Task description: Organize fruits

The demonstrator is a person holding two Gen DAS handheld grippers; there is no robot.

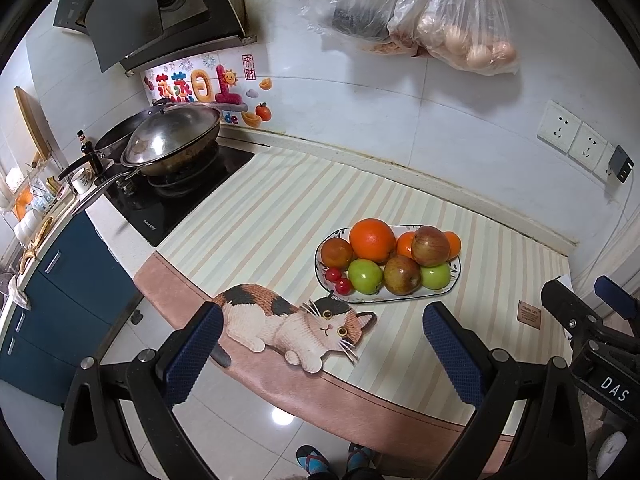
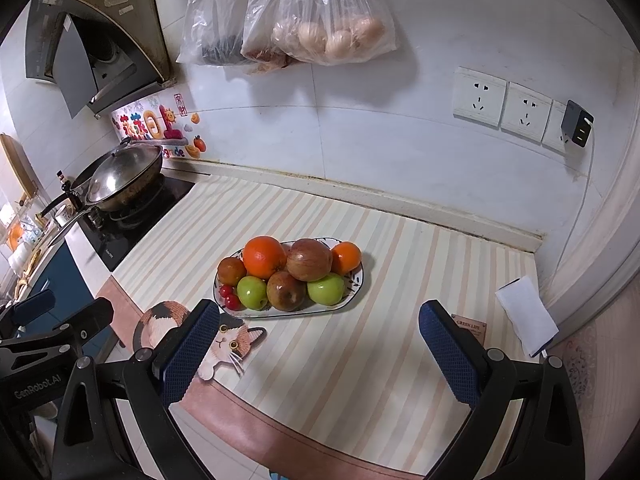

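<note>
The plate [image 1: 454,276] sat on the striped surface [image 1: 280,216], near its middle and well short of the wall; it held all the fruit in one heap; a large orange [image 1: 372,240] stood at the back left, with a dark reddish fruit [image 1: 337,253] beside it at the plate's left end; a red apple [image 1: 430,245] rode on top of the pile, a second one [image 1: 402,274] lay at the front between two green apples [image 1: 365,276] [image 1: 435,276]; two smaller oranges [image 1: 405,243] [image 1: 453,243] showed behind the top apple; small red cherries [image 1: 339,281] lay at the front left rim.

Two clear bags hung on the wall above; one held eggs [image 2: 340,38], the other something dark, not identifiable.

The left tool [image 1: 320,344] hovered over the near edge of the surface, jaws spread wide, gripping nothing, aimed toward the plate; the right tool [image 2: 320,340] was likewise held wide apart and empty, short of the plate.

The left view showed the cat-shaped mat [image 1: 296,324] in full, plus sandalled feet [image 1: 336,460] on the floor; the right view hid most of the cat behind a finger, but showed a white paper [image 2: 526,320] at the surface's right corner and a charger [image 2: 576,128] plugged into the wall sockets; both views showed the wok [image 1: 172,140] on the stove at left.
</note>
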